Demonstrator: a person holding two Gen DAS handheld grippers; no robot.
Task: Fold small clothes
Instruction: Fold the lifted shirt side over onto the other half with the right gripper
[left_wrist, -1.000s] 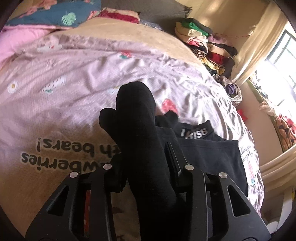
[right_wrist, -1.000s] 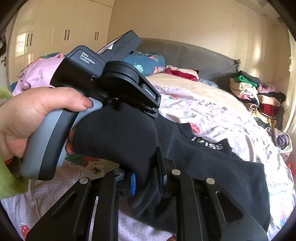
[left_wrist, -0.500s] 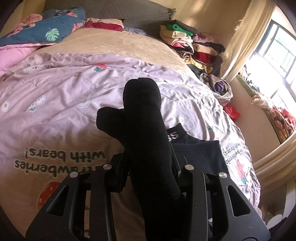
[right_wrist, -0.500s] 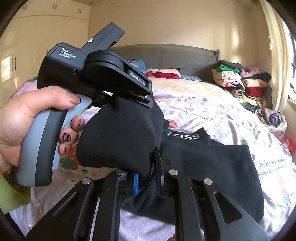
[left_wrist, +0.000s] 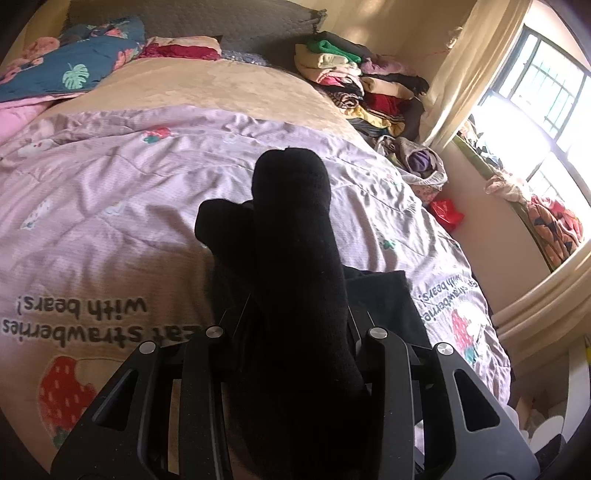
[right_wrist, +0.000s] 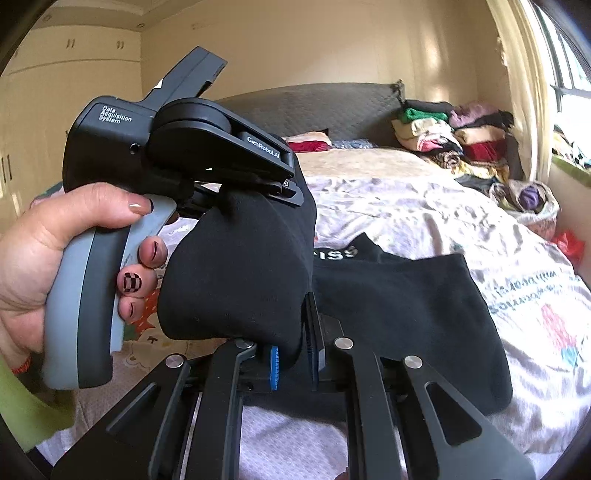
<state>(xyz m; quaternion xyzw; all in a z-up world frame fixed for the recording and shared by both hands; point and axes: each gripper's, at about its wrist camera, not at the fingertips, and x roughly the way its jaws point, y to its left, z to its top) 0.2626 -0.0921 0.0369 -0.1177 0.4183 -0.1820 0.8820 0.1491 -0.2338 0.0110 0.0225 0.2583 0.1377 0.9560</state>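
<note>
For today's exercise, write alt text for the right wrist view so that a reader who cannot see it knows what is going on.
The right gripper pinches a black sock whose other end is clamped in the left gripper, held by a hand at the left of the view. Below, a black garment lies on the pink bedspread, with stacked clothes beyond.

Since a second ago we have carried the black sock (left_wrist: 295, 258) rightward and slightly up across the pink quilt (left_wrist: 110, 206), covering more of the folded black garment (right_wrist: 406, 314), while our right gripper (right_wrist: 293, 354) rolled and narrowed its jaws further on the sock's end.
</note>
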